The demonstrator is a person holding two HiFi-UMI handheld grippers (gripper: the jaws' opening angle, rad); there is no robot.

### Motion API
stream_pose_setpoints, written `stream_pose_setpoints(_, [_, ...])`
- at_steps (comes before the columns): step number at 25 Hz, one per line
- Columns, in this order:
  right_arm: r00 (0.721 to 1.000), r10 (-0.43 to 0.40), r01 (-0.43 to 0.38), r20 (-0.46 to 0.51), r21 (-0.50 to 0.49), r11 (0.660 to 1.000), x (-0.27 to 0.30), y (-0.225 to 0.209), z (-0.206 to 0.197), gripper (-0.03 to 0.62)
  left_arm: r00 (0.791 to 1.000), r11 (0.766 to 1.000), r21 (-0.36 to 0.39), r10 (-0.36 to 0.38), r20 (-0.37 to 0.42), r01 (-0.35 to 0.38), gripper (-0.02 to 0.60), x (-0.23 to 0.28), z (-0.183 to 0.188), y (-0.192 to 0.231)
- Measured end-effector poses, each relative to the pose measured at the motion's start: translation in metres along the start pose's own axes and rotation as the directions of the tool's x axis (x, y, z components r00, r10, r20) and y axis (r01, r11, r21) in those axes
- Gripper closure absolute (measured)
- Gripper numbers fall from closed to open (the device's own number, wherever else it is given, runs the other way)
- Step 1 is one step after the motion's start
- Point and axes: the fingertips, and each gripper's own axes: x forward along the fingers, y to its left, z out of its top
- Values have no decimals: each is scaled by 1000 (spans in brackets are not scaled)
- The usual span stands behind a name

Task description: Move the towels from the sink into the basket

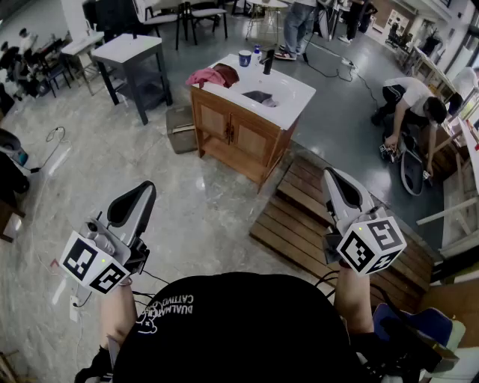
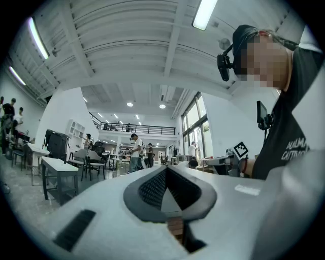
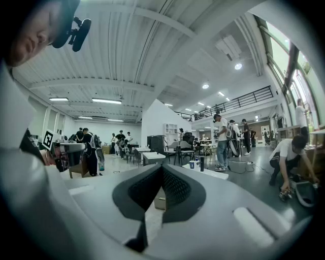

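Towels [image 1: 213, 75] heaped beside the sink [image 1: 274, 102] — basin contents too far to tell.

glossy grey marble-pattern floor [image 1: 187, 202], wooden pallet [image 1: 299, 224] lying on it, grey side table [image 1: 129, 51], dark chairs [image 1: 202, 11] at far end, white wall [image 2: 61, 109], ribbed white ceiling [image 2: 127, 45], lit strip lights [image 2: 204, 12], tall windows [image 2: 195, 119], railed mezzanine [image 2: 137, 128]
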Motion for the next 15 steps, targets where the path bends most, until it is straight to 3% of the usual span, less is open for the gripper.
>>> stream_pose_setpoints(12, [999,-33,32,11,19,999,5,-9,-5,589,1000,1000,-7,-22,-19,22,581,3,-8,7])
stream_pose_setpoints(15, [999,-33,31,22,55,998,10,-10,-9,588,1000,1000,-19,7,-21,-8,581,0,-12,16])
